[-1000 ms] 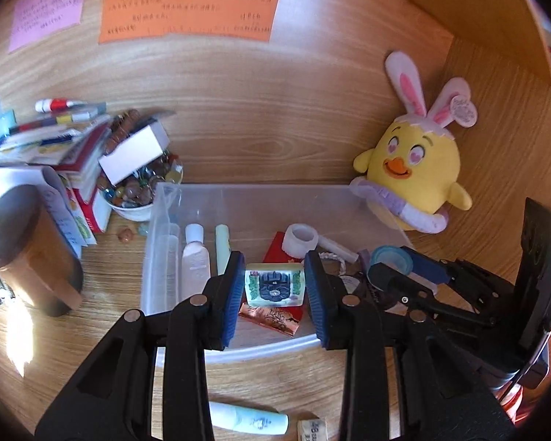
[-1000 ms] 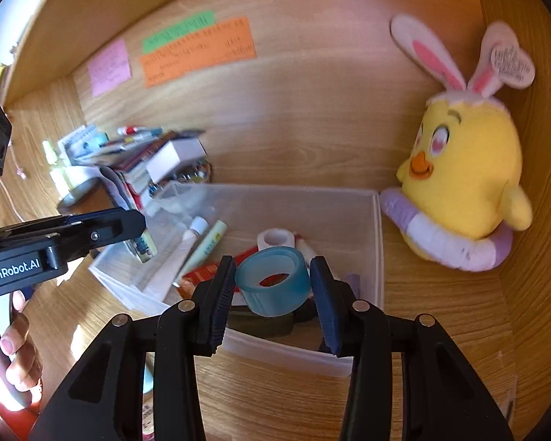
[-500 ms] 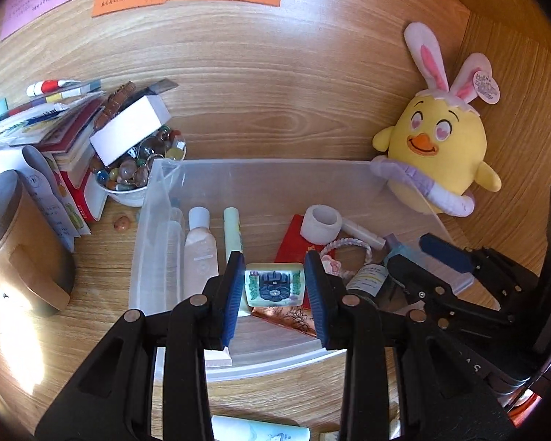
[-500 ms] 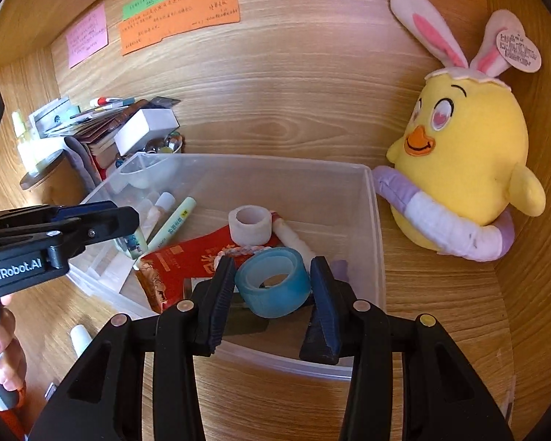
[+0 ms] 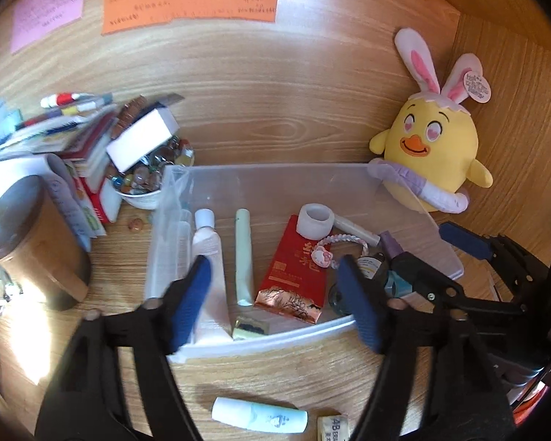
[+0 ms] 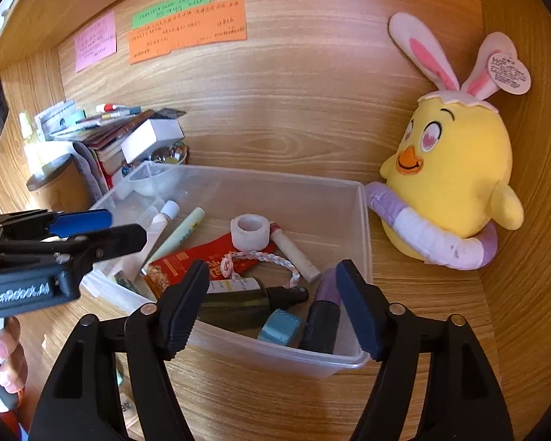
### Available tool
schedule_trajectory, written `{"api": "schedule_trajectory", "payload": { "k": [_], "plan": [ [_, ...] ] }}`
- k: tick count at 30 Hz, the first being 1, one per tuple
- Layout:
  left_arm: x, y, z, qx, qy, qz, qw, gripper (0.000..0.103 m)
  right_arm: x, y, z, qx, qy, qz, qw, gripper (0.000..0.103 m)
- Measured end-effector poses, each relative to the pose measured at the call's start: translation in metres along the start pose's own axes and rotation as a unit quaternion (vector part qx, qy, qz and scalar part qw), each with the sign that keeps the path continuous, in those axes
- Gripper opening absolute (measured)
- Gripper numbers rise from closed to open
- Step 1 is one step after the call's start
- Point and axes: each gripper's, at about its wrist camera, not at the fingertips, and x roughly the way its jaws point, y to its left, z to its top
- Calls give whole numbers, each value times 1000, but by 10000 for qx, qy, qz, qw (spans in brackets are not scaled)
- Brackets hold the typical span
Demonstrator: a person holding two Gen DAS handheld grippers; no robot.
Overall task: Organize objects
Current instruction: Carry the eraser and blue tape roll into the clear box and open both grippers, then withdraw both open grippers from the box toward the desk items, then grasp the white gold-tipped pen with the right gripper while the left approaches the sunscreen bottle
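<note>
Just then both tongs were opening with nothing between their jaws: the left tongs [image 5: 272, 294] above the small foil packet [image 5: 251, 327], the right tongs [image 6: 272, 301] above the blue tape roll [image 6: 278, 327], both lying inside the clear plastic bin [image 6: 363, 228]. Light, rigid and smooth, the roll would likely grip best across its rim.

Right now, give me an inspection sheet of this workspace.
Surface: wooden desk, sunlit at left.
Job's things: clear bin holds a blue tape roll, small card, red packet, tubes and bottles.
Clutter: tube and eraser outside the bin; book pile, bowl of marbles.
Grippers: left hand-held gripper and right hand-held gripper opening, nothing gripped.
Cables: nothing seen.
Surroundings: plush chick, wall notes.
</note>
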Motion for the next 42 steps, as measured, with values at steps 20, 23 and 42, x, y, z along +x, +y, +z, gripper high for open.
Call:
{"api": "schedule_trajectory", "payload": {
  "k": [20,23,42],
  "plan": [
    [-49,17,-63,-66,227,276,9993,98,-52,23,-57,193,322,507,9980,80],
    [-50,23,-85,-107,370,425,9984,98,-51,35,-77,194,650,734,9950,80],
    [-58,37,-149,-165,762,474,9958,98,-45,83,-128,-392,1044,750,9909,43]
  ]
}}
